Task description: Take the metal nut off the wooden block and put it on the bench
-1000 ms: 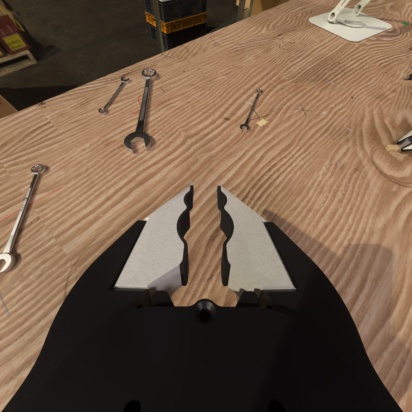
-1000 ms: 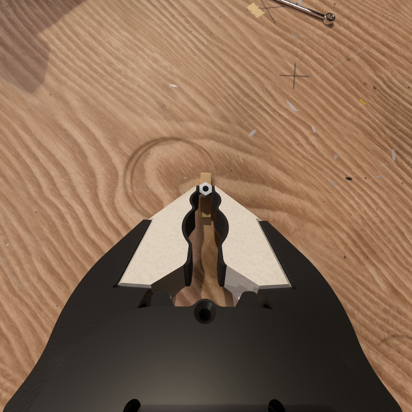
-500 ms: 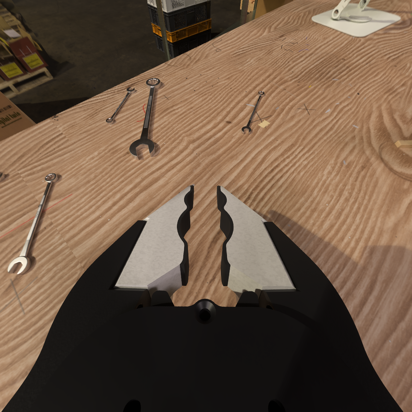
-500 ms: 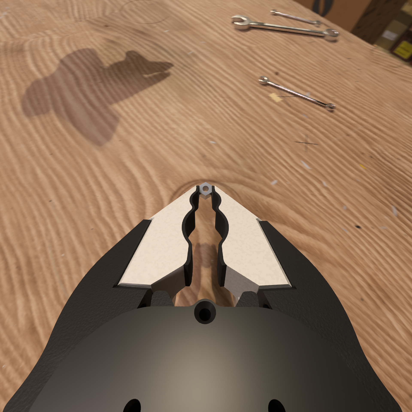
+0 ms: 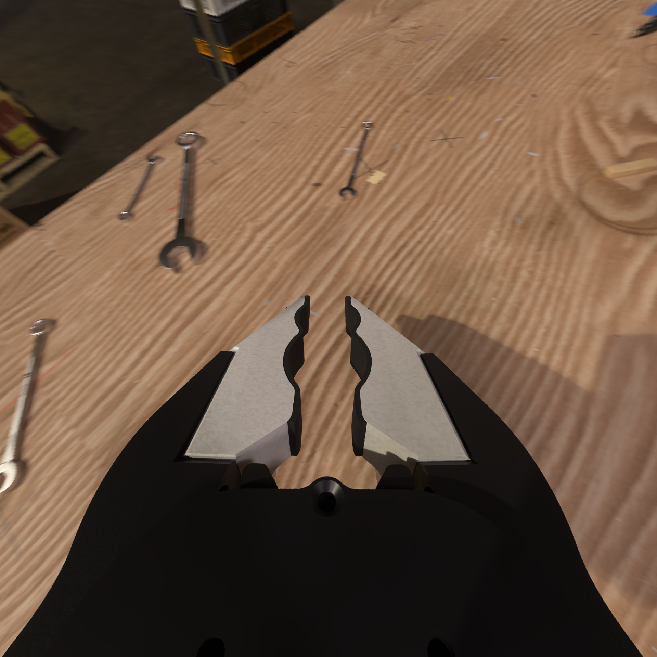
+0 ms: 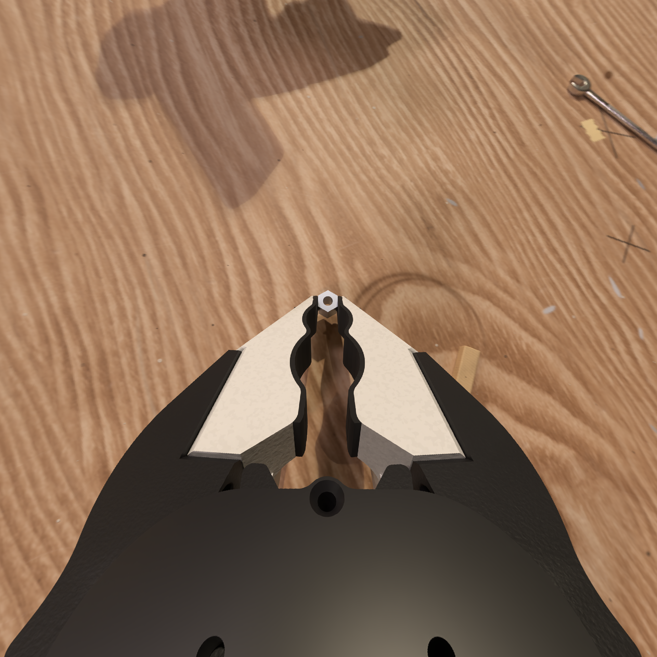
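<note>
My right gripper (image 6: 327, 302) is shut on the small silver hex nut (image 6: 327, 300), pinched at its fingertips above the wooden bench (image 6: 177, 284). The small wooden block (image 6: 467, 362) lies on the bench to the right of that gripper, partly hidden behind its right finger, with nothing on it. In the left wrist view the block (image 5: 629, 167) lies at the far right. My left gripper (image 5: 327, 302) is open and empty, held above the bench (image 5: 426, 249). The right gripper does not show in the left wrist view.
Several silver wrenches lie on the bench: a large one (image 5: 183, 202), a thin one (image 5: 139, 186), a small one (image 5: 356, 160) and one at the left edge (image 5: 21, 401). The small wrench also shows at the right wrist view's upper right (image 6: 611, 110). The bench edge runs along the upper left, with stacked crates (image 5: 241, 39) beyond.
My right gripper has lifted the nut off the block and moved left of it; the block now lies bare to the right. The left gripper's view has shifted a little; its jaws stay open.
</note>
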`<move>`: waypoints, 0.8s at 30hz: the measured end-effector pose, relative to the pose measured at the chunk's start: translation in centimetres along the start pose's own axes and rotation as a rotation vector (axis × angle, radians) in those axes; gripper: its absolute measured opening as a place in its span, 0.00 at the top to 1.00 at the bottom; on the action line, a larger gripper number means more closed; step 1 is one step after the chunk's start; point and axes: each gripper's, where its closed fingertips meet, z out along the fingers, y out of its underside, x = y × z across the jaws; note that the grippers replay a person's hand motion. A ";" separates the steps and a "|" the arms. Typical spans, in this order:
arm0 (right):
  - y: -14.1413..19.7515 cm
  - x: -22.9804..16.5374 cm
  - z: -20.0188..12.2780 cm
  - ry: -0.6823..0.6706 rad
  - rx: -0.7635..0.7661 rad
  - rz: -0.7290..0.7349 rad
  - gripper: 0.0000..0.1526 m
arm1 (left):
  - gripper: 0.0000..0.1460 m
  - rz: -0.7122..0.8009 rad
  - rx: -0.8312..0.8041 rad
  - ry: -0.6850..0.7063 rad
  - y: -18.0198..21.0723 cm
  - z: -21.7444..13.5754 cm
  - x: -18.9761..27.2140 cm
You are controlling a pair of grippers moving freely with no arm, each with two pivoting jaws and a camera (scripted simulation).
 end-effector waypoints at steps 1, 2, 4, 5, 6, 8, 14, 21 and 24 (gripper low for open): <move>0.1 0.3 0.0 0.019 -0.004 -0.004 0.93 | 0.87 -0.002 -0.003 0.040 0.0 0.2 0.9; 0.2 0.6 0.0 0.034 -0.013 -0.008 0.93 | 0.87 0.000 -0.010 0.084 0.0 0.3 1.8; 0.5 1.3 0.2 0.056 -0.038 -0.012 0.93 | 0.87 0.027 -0.023 0.154 -0.1 0.5 3.7; 0.4 1.5 0.2 0.057 -0.040 -0.009 0.93 | 0.86 0.049 -0.025 0.174 -0.3 0.5 4.7; 0.4 1.9 0.3 0.060 -0.042 -0.005 0.93 | 0.86 0.075 -0.024 0.197 -0.5 0.4 5.7; 0.4 2.5 0.5 0.065 -0.044 0.002 0.93 | 0.86 0.127 -0.017 0.244 -1.2 -0.2 8.0; 0.1 3.2 1.1 0.035 -0.023 0.068 0.93 | 0.84 0.145 0.001 0.439 -1.3 -2.5 15.8; -0.1 3.3 0.3 0.042 0.046 0.086 0.78 | 0.82 0.097 -0.053 0.453 1.4 -3.2 21.1; -0.5 3.0 -0.7 0.044 0.106 0.095 0.77 | 0.82 0.048 -0.054 0.446 2.2 -3.6 22.6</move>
